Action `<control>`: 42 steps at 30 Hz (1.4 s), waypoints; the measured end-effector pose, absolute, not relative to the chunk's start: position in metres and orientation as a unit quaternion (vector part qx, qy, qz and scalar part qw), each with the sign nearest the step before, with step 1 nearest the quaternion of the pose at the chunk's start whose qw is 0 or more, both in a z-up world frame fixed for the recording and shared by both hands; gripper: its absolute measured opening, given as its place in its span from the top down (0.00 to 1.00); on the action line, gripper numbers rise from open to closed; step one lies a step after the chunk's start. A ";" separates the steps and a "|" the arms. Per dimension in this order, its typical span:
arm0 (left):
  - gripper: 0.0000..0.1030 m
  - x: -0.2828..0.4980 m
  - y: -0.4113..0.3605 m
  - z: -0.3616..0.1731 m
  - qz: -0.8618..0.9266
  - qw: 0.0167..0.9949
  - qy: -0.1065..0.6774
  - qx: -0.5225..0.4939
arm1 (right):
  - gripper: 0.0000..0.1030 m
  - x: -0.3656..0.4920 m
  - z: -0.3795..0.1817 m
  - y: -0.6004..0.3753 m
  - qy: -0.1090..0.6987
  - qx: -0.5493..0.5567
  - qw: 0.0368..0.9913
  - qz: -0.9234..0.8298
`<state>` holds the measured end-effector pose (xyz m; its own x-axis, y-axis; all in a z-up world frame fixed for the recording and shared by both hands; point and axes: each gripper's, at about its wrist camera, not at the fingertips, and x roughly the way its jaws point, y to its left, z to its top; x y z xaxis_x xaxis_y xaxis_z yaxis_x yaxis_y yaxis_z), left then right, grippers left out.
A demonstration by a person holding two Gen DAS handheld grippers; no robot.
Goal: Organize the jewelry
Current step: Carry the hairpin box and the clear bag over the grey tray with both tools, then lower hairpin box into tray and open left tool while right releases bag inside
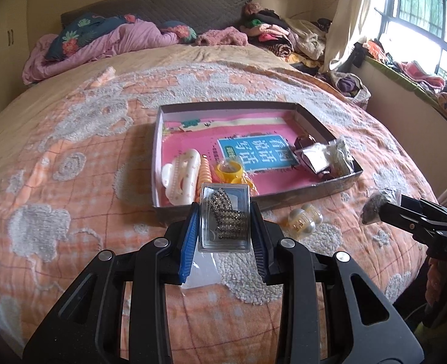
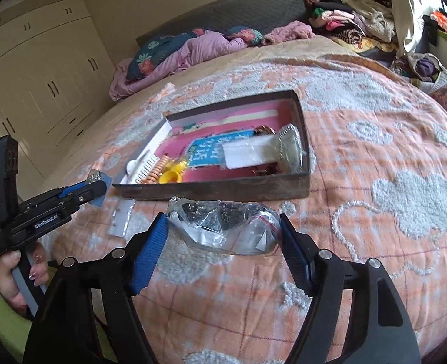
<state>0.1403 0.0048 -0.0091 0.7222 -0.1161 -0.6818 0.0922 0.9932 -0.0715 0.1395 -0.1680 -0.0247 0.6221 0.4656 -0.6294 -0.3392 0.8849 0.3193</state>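
Observation:
My left gripper is shut on a clear plastic case holding a rhinestone brooch, just in front of the shallow cardboard box on the bed. The box holds a white hair clip, an orange spiral, a yellow ring toy and small bags at its right end. My right gripper is shut on a clear plastic bag of dark jewelry, held before the box's near wall. The left gripper also shows in the right wrist view.
A pair of pearl-like earrings in a clear packet lies on the orange bedspread right of the left gripper. A flat clear packet lies left of the box. Pillows and a pink quilt sit at the headboard; clothes pile by the window.

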 end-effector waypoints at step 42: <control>0.76 0.204 0.002 0.002 -0.063 0.932 0.354 -0.035 | 0.31 0.217 0.050 -0.137 0.297 0.059 0.925 0.229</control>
<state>0.2037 0.0015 0.0015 0.7413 -0.1422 -0.6560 0.0923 0.9896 -0.1102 0.2173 -0.1370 0.0496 0.7192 0.4586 -0.5220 -0.3880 0.8883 0.2458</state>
